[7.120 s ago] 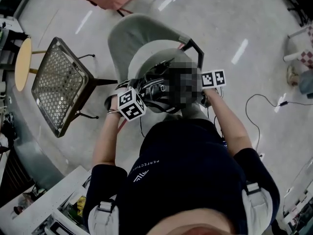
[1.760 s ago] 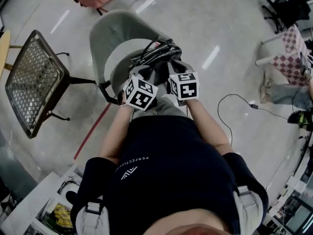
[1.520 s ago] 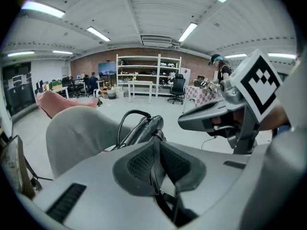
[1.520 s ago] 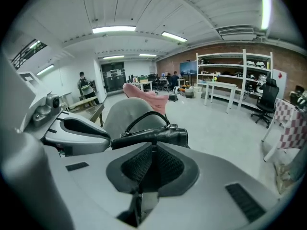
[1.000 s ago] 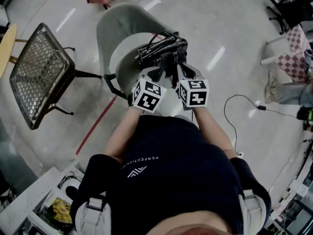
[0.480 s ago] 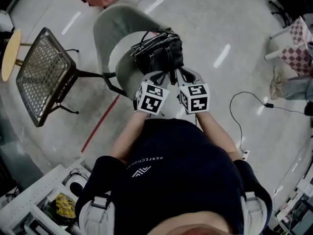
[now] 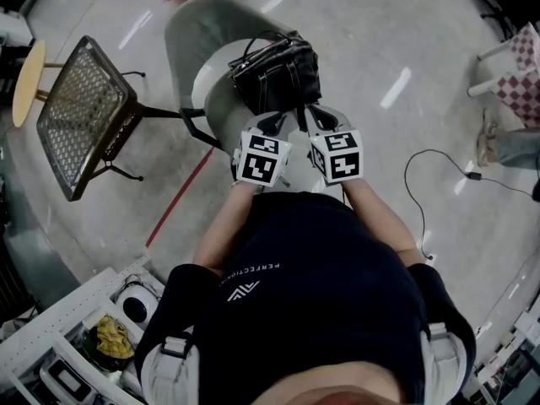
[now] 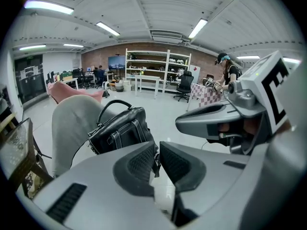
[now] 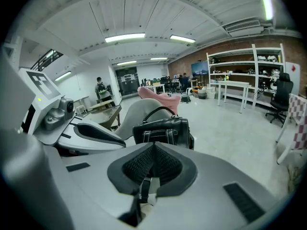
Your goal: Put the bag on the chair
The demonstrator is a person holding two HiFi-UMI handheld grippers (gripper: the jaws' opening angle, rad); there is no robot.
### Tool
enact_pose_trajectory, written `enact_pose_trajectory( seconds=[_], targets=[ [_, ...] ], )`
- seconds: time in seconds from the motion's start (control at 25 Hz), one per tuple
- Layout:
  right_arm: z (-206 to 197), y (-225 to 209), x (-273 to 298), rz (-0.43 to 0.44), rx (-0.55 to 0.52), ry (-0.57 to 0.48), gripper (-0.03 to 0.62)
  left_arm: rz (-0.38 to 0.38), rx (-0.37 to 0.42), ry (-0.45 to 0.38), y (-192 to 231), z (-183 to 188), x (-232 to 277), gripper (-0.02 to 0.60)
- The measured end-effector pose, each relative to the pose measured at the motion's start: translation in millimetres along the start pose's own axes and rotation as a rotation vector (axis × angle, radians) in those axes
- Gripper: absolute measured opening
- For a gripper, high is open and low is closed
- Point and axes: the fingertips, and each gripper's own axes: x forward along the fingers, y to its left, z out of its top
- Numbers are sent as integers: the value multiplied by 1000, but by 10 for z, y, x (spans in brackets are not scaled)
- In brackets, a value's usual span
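Across the polished concrete floor (image 7: pixel 363 40), we see the black bag (image 7: pixel 274 74) on the grey chair (image 7: pixel 207 24), near the seat's front edge. Our left gripper (image 8: pixel 157 147) and right gripper (image 9: pixel 153 147) are both clamped on its thin strap (image 9: pixel 144 186). If we pull back without releasing, we could drag it off.

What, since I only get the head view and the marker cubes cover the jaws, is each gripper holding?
Observer: The left gripper is shut on the thin black strap of the bag.
Operator: And the right one?
Observer: The right gripper is shut on the strap as well; a length of it hangs down below the closed jaws.
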Motion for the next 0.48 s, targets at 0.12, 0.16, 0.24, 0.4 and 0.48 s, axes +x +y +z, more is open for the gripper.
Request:
enact_pose_trajectory(
  seconds=[0.12,0.16,0.24,0.4,0.48],
  targets=[
    [24,-1,-24,4,-5,-16,37,8,-30,-1,-22,-41,-41,40],
    [25,-3,-30,6,-7,-16,37,9,-38,-1,-36,-54,-52,40],
    [8,4,-38,13,-9,-11,37,14,-49,0,-62,-81,-66,40],
    [-46,63,-29,33,-15,2,37,37,-68,0,-40,-134,-90,40],
    [-57,76,-32,37,-14,3,37,41,-78,2,-43,-155,-110,40]
  ],
)
